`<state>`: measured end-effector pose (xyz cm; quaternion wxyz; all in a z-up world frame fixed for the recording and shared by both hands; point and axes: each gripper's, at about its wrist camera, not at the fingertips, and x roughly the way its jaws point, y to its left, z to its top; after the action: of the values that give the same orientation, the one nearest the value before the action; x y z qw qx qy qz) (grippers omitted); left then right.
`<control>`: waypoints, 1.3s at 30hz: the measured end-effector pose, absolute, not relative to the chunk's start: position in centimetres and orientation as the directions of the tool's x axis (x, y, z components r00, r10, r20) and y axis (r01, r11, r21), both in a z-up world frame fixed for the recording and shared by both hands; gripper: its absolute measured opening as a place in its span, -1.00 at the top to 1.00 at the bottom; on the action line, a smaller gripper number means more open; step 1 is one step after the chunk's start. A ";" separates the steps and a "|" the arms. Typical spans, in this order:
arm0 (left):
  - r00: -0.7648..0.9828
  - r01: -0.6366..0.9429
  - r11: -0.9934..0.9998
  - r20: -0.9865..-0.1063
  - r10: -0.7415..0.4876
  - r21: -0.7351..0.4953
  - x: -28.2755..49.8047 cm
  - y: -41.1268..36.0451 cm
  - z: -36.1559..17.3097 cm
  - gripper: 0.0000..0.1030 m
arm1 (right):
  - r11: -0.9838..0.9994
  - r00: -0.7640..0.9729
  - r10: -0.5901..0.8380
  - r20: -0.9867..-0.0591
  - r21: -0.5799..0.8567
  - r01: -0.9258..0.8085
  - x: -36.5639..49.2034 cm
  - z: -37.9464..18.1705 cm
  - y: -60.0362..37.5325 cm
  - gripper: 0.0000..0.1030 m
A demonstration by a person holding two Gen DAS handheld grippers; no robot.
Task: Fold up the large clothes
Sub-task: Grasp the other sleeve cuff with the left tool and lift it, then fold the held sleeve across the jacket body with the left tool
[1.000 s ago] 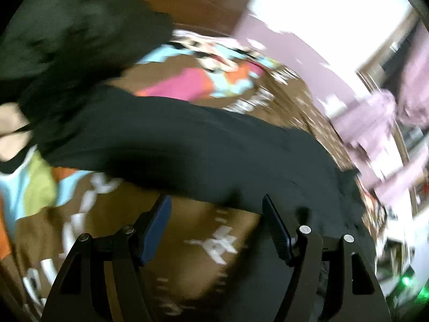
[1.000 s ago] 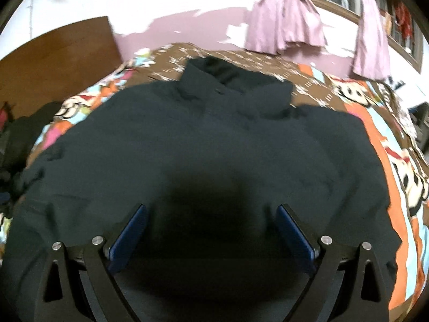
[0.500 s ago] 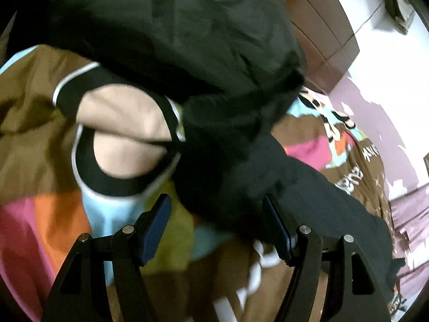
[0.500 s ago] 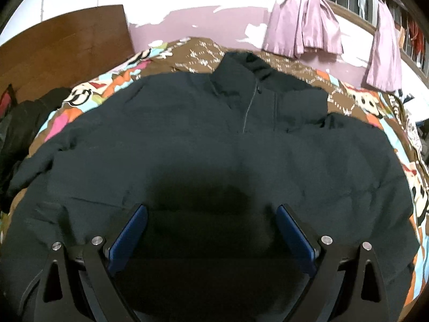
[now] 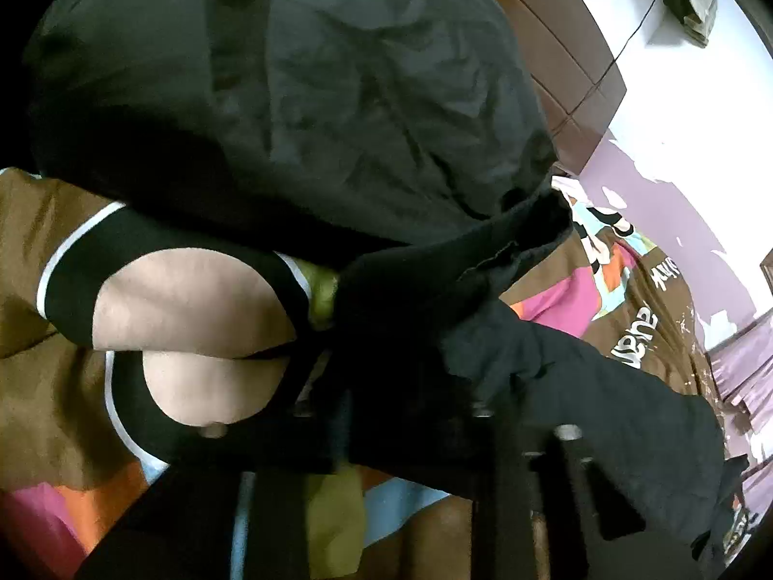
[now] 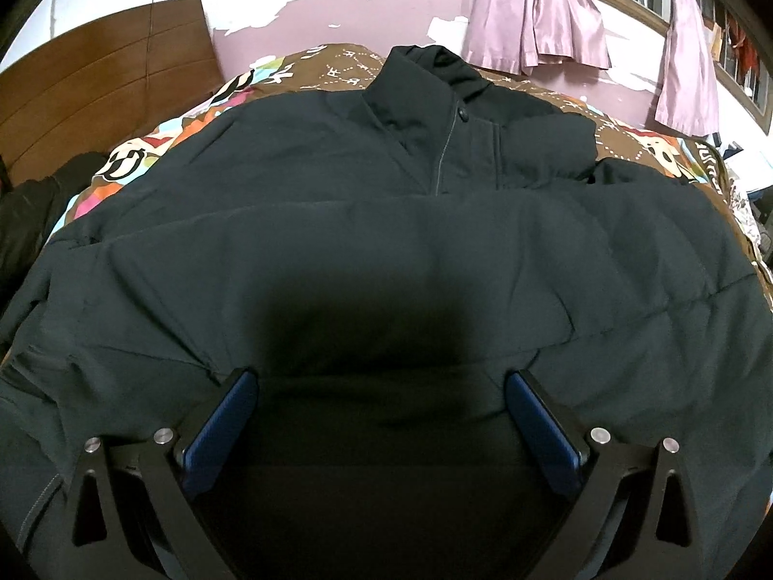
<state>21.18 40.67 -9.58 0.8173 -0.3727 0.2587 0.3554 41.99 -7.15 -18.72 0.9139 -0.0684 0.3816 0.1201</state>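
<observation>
Right now the dark jacket lies spread front-up across the patterned bedspread, collar toward the far wall, one sleeve running out toward my left side. My left gripper is closing its jaws on the cuff end of that sleeve; dark cloth sits between them, though the fingers are lost in shadow. My right gripper hovers low over the jacket's hem with its jaws opening wide and nothing between the blue pads. Another dark garment is heaped by the wooden headboard. Pink curtains hang beyond.
</observation>
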 end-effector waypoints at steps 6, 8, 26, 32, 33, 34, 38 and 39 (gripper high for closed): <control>0.629 -0.763 0.519 -0.629 0.456 -0.386 22.1 38.2 -7.2 0.82 | 0.954 0.662 0.199 -0.722 -0.011 -0.299 41.3 -17.2 -7.5 -1.00; 0.652 -0.741 0.564 -0.588 0.479 -0.364 21.8 36.4 -5.3 0.82 | 0.952 0.660 0.213 -0.720 0.000 -0.307 40.6 -16.0 -7.7 -1.00; 0.946 -0.182 0.950 -0.309 0.098 -0.255 25.1 16.2 8.8 0.83 | 0.920 0.590 0.373 -0.716 0.203 -0.335 33.1 -3.5 -15.5 -1.00; 0.931 -0.031 0.984 -0.363 -0.035 -0.173 27.2 8.4 8.7 0.83 | 0.893 0.641 0.450 -0.623 0.301 -0.334 32.3 -1.4 -19.5 -1.00; 0.924 -0.011 0.985 -0.379 -0.056 -0.172 27.9 7.3 8.2 0.83 | 0.880 0.641 0.474 -0.604 0.339 -0.331 32.5 -1.4 -20.2 -1.00; 0.916 0.008 0.985 -0.393 -0.076 -0.174 28.1 6.4 7.8 0.83 | 0.860 0.635 0.507 -0.583 0.394 -0.326 32.8 -1.7 -21.0 -1.00; 0.884 0.078 0.988 -0.449 -0.132 -0.137 28.5 1.9 6.5 0.83 | 0.792 0.600 0.590 -0.541 0.532 -0.300 33.6 -2.5 -23.1 -1.00; 0.878 0.092 0.988 -0.458 -0.139 -0.125 28.6 0.7 5.8 0.83 | 0.782 0.588 0.602 -0.541 0.550 -0.295 33.8 -2.9 -23.4 -1.00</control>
<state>28.60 0.75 5.84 0.9677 -0.0497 0.2399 -0.0597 33.79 -23.44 -2.87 0.8669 0.2057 0.3733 0.2585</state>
